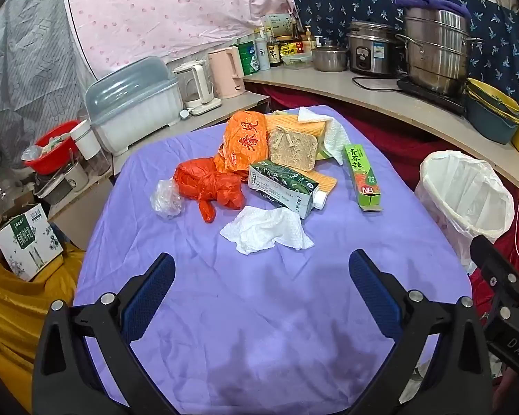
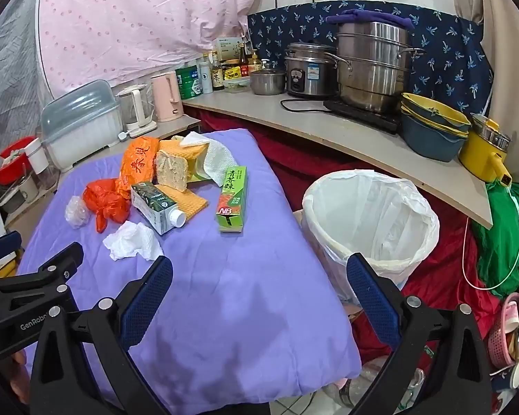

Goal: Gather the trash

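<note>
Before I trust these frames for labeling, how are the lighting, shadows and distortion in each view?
Left wrist view: even indoor light, soft shadow on the purple cloth under the left tool; fisheye bends the counter edge; corners vignetted black. Right wrist view: similar soft shadow near the right tool; trash bin liner bright but not blown out; stretched edges, items sharp.

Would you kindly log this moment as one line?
stage: before first pick | left tongs: open, empty | right tongs: open, empty | crumpled white paper towel: nearest, on purple cloth | white-lined trash bin: empty

Two tissues (image 1: 266,230), two cartons (image 1: 283,186), one bin (image 1: 463,197).
</note>
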The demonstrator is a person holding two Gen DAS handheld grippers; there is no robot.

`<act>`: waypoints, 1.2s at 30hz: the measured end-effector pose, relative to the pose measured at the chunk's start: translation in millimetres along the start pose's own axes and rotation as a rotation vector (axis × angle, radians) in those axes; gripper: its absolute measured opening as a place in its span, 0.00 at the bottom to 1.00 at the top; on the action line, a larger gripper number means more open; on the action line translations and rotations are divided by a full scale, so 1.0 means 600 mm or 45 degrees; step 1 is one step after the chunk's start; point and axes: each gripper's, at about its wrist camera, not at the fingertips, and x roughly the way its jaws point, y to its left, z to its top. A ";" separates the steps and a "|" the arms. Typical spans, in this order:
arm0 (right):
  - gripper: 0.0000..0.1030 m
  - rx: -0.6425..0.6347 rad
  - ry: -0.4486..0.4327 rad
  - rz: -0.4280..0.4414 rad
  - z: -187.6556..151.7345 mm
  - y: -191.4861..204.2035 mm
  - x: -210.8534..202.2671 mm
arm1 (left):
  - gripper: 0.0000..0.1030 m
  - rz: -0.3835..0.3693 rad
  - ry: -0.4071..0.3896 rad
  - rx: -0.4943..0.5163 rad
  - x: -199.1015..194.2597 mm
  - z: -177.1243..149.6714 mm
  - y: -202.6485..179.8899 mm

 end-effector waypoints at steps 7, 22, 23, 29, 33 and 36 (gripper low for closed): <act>0.94 -0.002 0.031 -0.012 0.011 0.003 0.009 | 0.93 -0.022 -0.029 0.020 -0.002 -0.002 0.010; 0.94 0.029 0.045 0.000 -0.002 -0.007 0.013 | 0.93 -0.001 0.005 0.065 0.019 0.005 -0.024; 0.94 0.030 0.045 0.000 -0.002 -0.006 0.012 | 0.93 -0.002 0.007 0.066 0.019 0.004 -0.023; 0.94 0.028 0.040 -0.002 -0.002 -0.007 0.006 | 0.93 -0.008 0.012 0.063 0.017 0.001 -0.019; 0.94 0.030 0.030 -0.003 -0.001 -0.006 0.002 | 0.93 -0.008 0.011 0.067 0.017 0.001 -0.020; 0.94 0.031 0.023 -0.006 -0.002 -0.005 -0.003 | 0.93 -0.014 0.008 0.069 0.016 -0.003 -0.020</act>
